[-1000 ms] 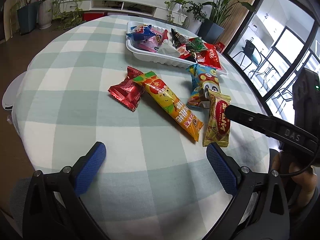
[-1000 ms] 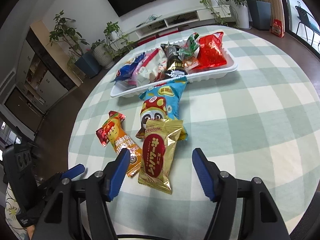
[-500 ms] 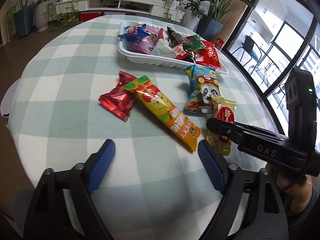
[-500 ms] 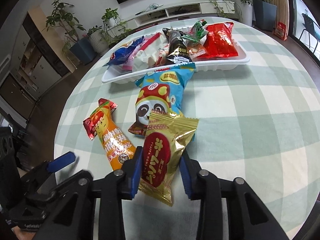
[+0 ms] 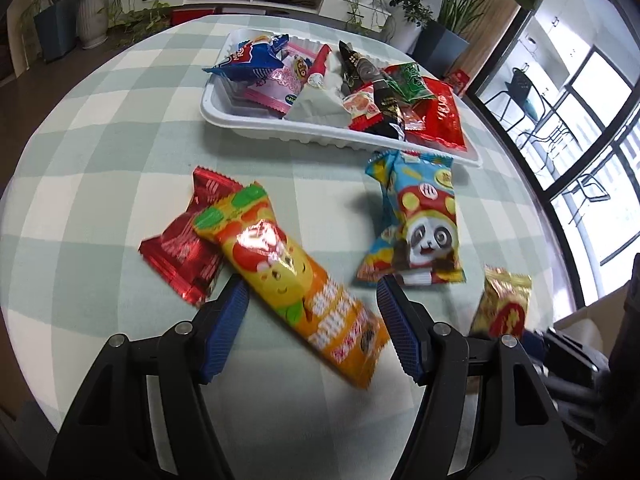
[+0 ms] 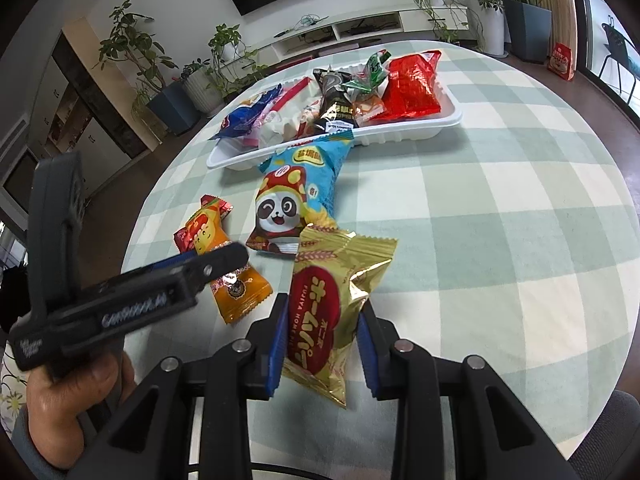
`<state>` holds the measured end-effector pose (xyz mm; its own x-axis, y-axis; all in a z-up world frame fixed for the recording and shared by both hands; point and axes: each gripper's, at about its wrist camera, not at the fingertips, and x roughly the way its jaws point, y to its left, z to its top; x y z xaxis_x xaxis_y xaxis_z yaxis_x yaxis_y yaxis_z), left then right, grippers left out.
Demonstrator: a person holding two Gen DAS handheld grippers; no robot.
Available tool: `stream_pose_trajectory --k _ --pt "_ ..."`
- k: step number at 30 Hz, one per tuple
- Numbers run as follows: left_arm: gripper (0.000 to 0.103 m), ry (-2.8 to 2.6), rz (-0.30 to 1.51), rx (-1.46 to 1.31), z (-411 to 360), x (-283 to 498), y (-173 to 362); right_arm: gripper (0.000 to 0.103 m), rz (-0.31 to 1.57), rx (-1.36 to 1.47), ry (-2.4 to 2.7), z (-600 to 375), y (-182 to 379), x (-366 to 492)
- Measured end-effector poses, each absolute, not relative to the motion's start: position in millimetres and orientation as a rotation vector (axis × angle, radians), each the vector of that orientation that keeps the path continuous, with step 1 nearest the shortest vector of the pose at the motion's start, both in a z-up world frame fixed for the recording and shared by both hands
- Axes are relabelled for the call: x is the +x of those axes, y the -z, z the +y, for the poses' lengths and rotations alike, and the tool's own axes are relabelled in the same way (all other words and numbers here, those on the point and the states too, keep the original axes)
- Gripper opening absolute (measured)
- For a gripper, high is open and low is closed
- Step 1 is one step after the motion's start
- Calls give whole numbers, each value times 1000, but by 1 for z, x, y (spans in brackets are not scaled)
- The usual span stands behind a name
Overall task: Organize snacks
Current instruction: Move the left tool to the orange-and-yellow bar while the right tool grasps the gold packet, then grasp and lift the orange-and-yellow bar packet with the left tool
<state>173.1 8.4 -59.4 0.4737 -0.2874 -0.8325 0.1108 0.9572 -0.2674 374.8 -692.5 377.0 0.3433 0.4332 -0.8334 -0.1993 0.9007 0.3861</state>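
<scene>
Since a moment earlier, our right gripper (image 6: 322, 338) had pinched the gold packet (image 6: 334, 308); our left gripper (image 5: 312, 330) straddled the orange bar (image 5: 298, 284), spread, near the panda bag (image 5: 418, 224) below the tray (image 5: 256, 130).

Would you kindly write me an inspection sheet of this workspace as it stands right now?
Surface: round table with green-and-white checked cloth.
Job's things: white plastic tray heaped with wrapped snacks; loose on the cloth are a blue panda-print bag, a long orange-yellow packet and a red foil packet partly under it.
Clutter: nothing seen.
Grippers: right claw shut on a gold foil packet with red oval; left claw open, its blue pads either side of the long packet.
Cables: some on the white TV shelf.
Surroundings: potted plants, wall television, large windows.
</scene>
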Motion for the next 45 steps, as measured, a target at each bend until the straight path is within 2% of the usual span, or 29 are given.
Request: stream_pose_trajectory --k 4,6,8,11,16,18,20,24,31,37,45 --pt "64 266 1042 -109 -1 181 61 34 1153 237 -428 -694 -374 370" --pt "60 281 1038 -64 -4 180 62 34 1155 247 -430 -697 -372 369" --pt "48 291 1038 -35 -4 179 62 34 1155 252 -430 -700 -371 369" --pt "36 303 1048 15 -1 177 62 34 1154 249 -428 -702 -370 368" --pt "34 303 1054 86 -1 167 60 34 1153 251 -430 -703 -371 367" --pt "36 281 1049 93 -2 168 59 34 1151 247 -432 -702 -371 368" --pt "43 274 1061 111 -5 170 61 34 1148 241 -432 -701 -372 367" --pt "43 282 1036 141 -10 173 65 34 1148 234 -433 -701 -373 367" --pt "26 305 1039 187 -14 176 63 34 1146 217 -433 -698 -373 366" --pt "22 355 1042 179 -15 163 63 34 1142 204 -429 -698 -375 364" --pt "19 420 1053 12 9 140 61 34 1131 199 -447 -696 -379 360"
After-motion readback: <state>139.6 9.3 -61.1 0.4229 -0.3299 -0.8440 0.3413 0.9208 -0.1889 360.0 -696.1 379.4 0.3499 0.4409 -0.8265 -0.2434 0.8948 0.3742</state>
